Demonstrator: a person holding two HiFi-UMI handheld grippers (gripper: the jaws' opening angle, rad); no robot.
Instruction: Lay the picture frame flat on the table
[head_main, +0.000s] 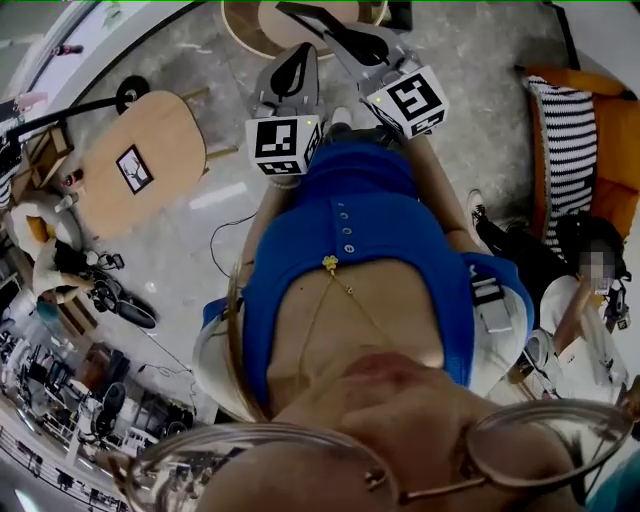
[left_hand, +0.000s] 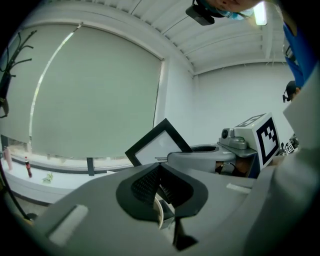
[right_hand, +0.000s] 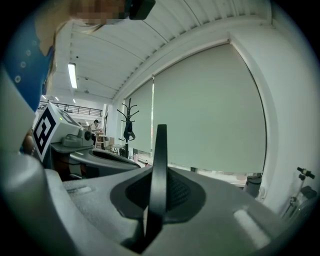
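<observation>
A black picture frame with a white inside stands edge-on between the jaws of my right gripper, which is shut on it. In the left gripper view the same frame sticks up tilted behind the right gripper's grey body. My left gripper sits just beside the right one with its pads together at the tips; nothing shows held there. In the head view both grippers, left and right, are held out in front of the person's blue top, with the dark frame at the right one's tip.
An oval wooden table stands at the left with another small picture frame lying on it. A round wooden table is ahead. An orange chair with a striped cushion and a seated person are at the right. Cables cross the floor.
</observation>
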